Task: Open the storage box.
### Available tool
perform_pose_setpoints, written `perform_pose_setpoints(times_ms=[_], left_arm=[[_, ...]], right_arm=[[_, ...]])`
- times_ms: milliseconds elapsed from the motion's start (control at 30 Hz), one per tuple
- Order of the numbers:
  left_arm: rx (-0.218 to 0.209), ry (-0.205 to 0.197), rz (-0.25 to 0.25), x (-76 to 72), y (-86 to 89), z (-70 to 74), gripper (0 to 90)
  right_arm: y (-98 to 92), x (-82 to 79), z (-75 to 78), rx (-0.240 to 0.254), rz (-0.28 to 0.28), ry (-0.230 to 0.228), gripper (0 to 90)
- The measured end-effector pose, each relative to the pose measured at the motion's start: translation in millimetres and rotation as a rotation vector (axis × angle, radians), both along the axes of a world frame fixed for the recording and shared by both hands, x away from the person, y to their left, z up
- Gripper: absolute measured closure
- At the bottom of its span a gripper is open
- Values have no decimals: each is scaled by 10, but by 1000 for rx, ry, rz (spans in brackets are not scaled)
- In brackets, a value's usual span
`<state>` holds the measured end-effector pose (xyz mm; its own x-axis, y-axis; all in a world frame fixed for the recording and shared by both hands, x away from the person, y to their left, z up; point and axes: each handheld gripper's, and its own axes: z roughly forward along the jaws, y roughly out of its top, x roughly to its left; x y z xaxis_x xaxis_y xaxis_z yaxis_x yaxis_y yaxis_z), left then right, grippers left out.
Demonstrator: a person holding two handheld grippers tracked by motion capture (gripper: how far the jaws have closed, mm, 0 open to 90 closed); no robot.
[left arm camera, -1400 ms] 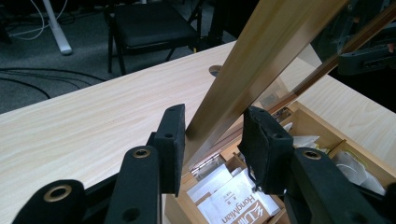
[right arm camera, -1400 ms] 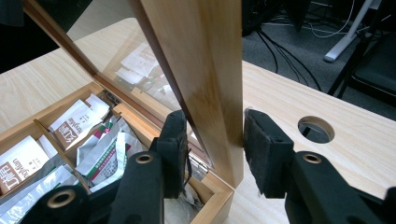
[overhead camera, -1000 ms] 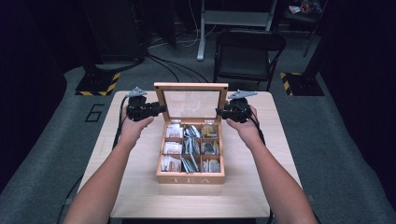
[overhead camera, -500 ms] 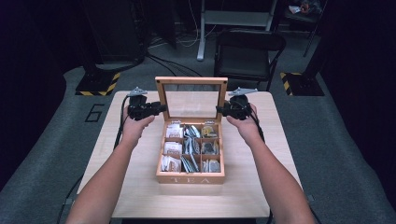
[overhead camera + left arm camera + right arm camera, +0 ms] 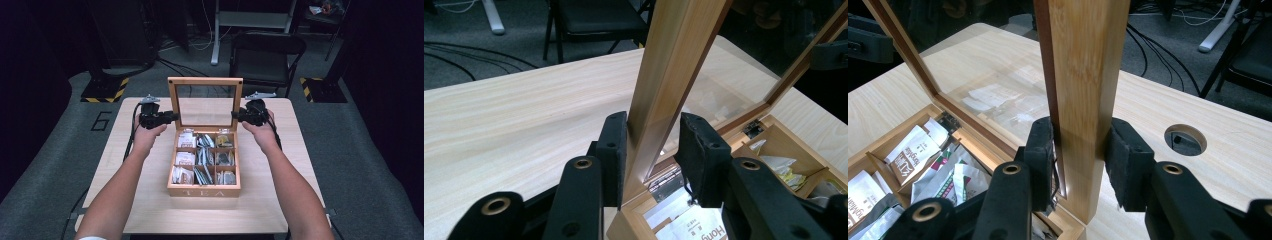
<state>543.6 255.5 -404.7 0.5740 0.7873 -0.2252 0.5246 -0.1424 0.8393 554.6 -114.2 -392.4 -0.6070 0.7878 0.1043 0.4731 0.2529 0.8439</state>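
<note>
A wooden tea box (image 5: 204, 191) stands open mid-table, its compartments full of tea bags (image 5: 205, 160). Its glass-paned lid (image 5: 205, 81) stands nearly upright at the back. My left gripper (image 5: 172, 117) is shut on the lid's left rail; its jaws have just been closing on that rail. In the left gripper view the rail (image 5: 674, 45) rises between the pads of the left gripper (image 5: 654, 145). My right gripper (image 5: 236, 115) is shut on the lid's right rail. That rail (image 5: 1088, 60) sits squeezed between the pads of the right gripper (image 5: 1080, 150).
The light wooden table (image 5: 150, 200) has bare room on both sides of the box. A round cable hole (image 5: 1185, 139) lies near the table's far right corner. A black chair (image 5: 265, 55) stands behind the table, with cables on the floor.
The lid has swung up from leaning back to nearly upright, its top edge now higher in the picture. Both grippers have stayed on its side rails.
</note>
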Motion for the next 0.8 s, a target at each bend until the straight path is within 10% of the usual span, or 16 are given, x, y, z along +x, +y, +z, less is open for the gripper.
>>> perform_pose_setpoints(times_ms=[800], left_arm=[[25,32,7,-32,-11,-31,616]], right_arm=[[15,156,-13,17,-34,47,658]])
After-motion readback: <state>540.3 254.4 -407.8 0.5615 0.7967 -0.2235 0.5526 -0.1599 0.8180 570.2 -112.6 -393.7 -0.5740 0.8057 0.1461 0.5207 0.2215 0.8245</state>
